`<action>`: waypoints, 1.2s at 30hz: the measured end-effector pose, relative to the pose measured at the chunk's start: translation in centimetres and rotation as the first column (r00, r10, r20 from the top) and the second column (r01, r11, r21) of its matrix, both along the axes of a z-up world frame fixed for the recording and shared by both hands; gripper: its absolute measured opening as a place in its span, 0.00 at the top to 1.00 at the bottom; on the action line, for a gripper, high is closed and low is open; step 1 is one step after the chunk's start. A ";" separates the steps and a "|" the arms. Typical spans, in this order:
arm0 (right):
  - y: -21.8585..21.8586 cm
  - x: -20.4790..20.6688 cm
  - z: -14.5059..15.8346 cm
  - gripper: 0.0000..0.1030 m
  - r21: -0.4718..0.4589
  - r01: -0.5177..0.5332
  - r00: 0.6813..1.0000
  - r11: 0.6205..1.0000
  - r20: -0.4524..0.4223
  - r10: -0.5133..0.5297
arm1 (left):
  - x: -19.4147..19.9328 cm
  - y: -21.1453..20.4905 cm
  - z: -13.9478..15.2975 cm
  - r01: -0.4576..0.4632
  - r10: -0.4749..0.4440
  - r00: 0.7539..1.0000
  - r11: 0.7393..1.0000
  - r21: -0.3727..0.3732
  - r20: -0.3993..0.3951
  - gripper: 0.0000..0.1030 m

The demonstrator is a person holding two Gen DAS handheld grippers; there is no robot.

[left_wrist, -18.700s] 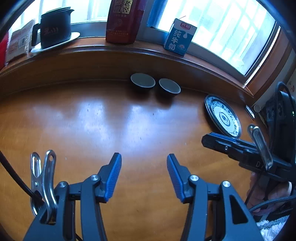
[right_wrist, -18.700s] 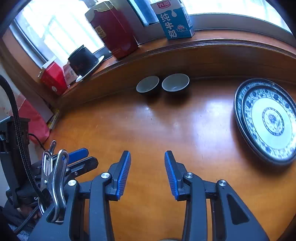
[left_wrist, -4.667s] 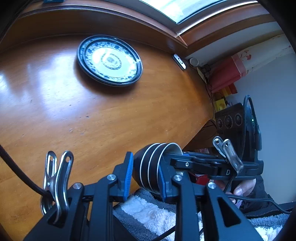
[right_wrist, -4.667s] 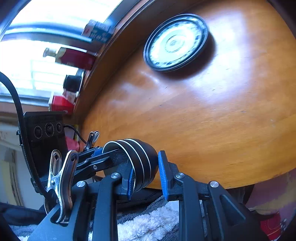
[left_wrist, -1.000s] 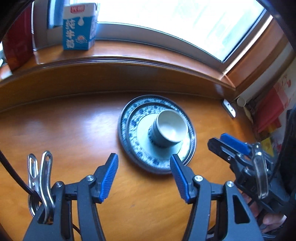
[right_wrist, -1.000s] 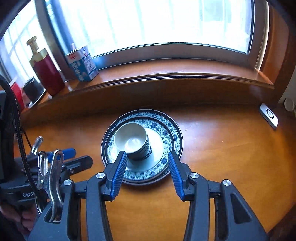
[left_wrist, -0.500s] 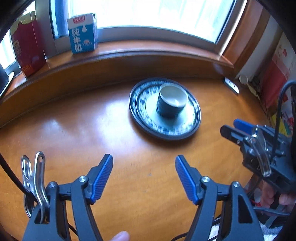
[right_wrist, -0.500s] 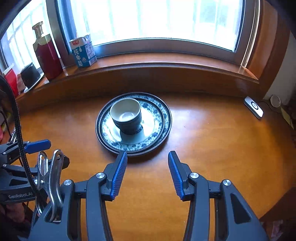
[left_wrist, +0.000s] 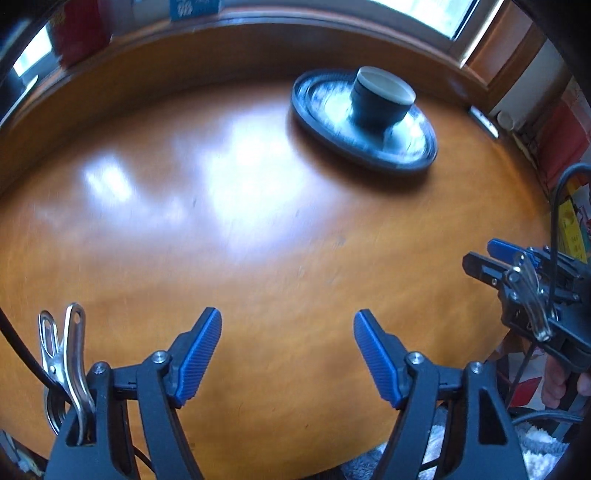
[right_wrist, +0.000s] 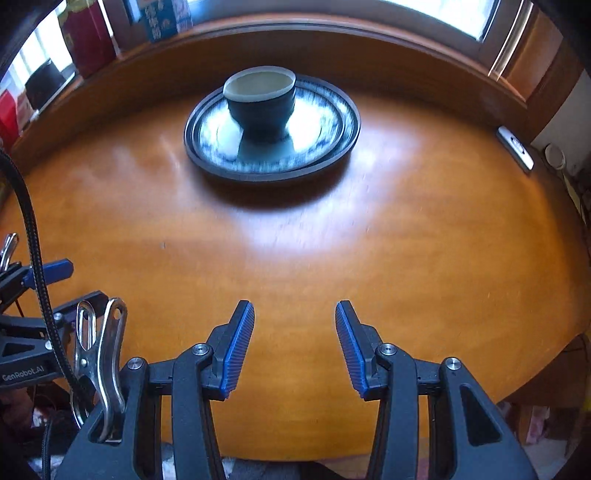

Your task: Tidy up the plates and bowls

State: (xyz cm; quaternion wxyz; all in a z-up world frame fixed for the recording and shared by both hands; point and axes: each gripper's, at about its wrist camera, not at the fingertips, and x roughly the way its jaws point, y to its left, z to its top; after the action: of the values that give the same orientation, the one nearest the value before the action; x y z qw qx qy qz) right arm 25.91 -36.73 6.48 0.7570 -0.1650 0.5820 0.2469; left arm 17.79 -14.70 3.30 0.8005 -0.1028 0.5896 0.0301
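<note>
Wooden table (right_wrist: 424,258); milk carton (right_wrist: 162,20), red box (right_wrist: 86,37) on sill.

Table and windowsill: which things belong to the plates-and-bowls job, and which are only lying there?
Job: stacked bowls; blue-patterned plate under them.

Lying about: milk carton, red box, dark pot, all on the sill; small white device at the table's edge.
</note>
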 end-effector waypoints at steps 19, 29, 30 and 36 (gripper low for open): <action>-1.1 -3.3 -2.4 0.53 -0.061 -0.016 0.995 0.998 -0.102 0.010 | -4.6 0.4 -2.8 -0.015 0.014 0.995 1.000 -0.008 -0.096 0.14; -0.4 -2.8 -3.1 0.38 -0.063 -0.035 0.993 0.997 -0.114 0.028 | -5.1 0.1 -3.1 -0.016 0.013 0.995 0.999 -0.030 -0.096 0.08; -0.3 -2.8 -3.2 0.34 -0.061 -0.040 0.993 0.997 -0.117 0.032 | -4.8 0.0 -3.1 -0.017 0.014 0.995 0.999 -0.031 -0.097 0.08; 0.9 -2.9 -3.6 0.18 -0.058 -0.073 0.989 0.996 -0.133 0.065 | -3.6 0.7 -3.1 -0.012 0.009 0.995 0.999 -0.031 -0.099 0.05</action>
State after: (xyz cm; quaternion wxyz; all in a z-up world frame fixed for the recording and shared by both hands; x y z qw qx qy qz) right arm 23.02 -35.81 2.85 0.7025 -0.1921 0.6320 0.2649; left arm 14.14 -13.96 0.15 0.7686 -0.1168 0.6283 0.0300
